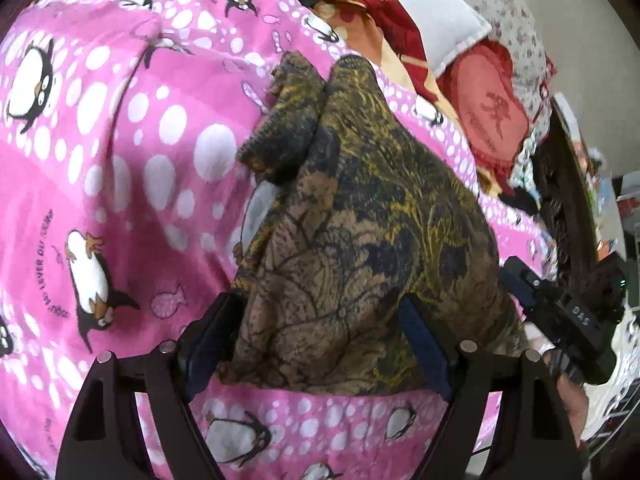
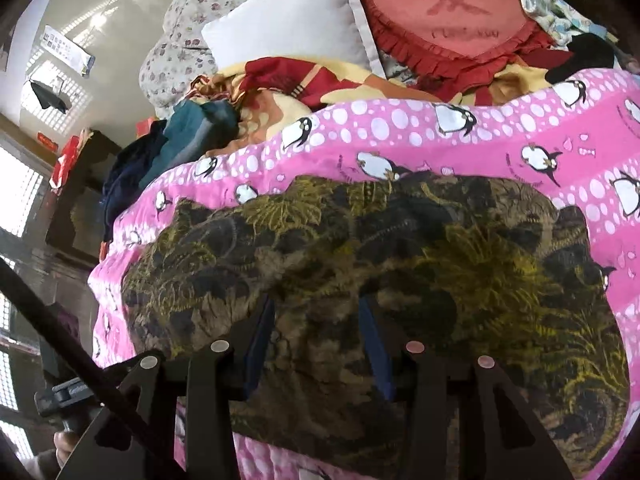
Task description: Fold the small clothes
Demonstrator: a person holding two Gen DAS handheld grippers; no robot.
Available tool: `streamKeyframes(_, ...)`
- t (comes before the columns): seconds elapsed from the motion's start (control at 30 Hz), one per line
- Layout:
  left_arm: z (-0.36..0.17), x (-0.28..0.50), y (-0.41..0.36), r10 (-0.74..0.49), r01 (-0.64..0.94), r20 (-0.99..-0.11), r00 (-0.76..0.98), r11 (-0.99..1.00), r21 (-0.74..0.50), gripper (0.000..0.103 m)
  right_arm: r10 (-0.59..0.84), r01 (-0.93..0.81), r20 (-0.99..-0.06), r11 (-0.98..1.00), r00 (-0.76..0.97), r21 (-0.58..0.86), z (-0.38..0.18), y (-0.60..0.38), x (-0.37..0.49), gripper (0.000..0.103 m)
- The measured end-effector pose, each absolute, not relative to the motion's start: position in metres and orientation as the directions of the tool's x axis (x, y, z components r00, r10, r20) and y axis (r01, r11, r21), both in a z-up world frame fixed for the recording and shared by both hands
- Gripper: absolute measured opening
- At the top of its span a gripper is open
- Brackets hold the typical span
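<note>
A: Your garment, a brown and yellow leaf-print top (image 1: 360,216), lies spread on the pink penguin blanket (image 1: 120,152) over the bed, one knitted cuff (image 1: 280,132) doubled back at the far end. Your left claw (image 1: 320,332) stands wide astride the near hem; I judge the cloth sits between its pads but is not pinched yet. Bring it lower, so the lower pad slides under the hem before you close.

B: And the right?

A: Your right claw (image 2: 316,332) stands about half wide with the same top (image 2: 400,248) bunched between its pads. Whether it grips or merely straddles the cloth, I cannot tell. Make sure of that hold first, then take both corners level with each other and carry the near edge over to the far one in a single sweep, so no crease gets trapped.

B: Anything readable?

A: The blanket carries small French lettering beside a penguin; "LEVER DU" is about all I can make out. The red heart-shaped cushion (image 2: 448,12) bears one large Chinese character with small script under it, too blurred to read. The right device seen from the left camera shows "DAS".
</note>
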State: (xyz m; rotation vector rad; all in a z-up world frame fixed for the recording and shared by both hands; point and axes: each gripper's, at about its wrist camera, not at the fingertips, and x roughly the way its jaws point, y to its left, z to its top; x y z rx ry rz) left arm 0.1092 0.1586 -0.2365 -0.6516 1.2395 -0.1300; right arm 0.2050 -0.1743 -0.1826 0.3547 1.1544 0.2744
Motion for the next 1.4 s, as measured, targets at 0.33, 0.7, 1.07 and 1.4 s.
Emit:
streamKeyframes(0.33,-0.206,0.107,0.154,-0.493,-0.184,-0.794,0.357,0.796,-0.577,0.011,0.313,-0.014,-0.893,0.945,0.324,0.326,-0.204,-0.163,0.231,0.046)
streamKeyframes(0.7,-0.215,0.112,0.153,-0.492,-0.239,-0.809,0.323,0.784,-0.573,0.045,0.454,-0.046,-0.835,0.885,0.31,0.463,-0.2,-0.155,0.228,0.046)
streamKeyframes(1.07,-0.232,0.125,0.151,-0.478,-0.273,-0.803,0.355,0.769,-0.578,0.063,0.473,-0.02,-0.81,0.867,0.347,0.498,-0.195,-0.166,0.244,0.046)
streamKeyframes(1.4,-0.186,0.123,0.143,-0.496,-0.209,-0.763,0.416,0.764,-0.611,0.008,0.517,0.076,-0.809,0.828,0.278,0.556,-0.248,-0.165,0.262,0.01)
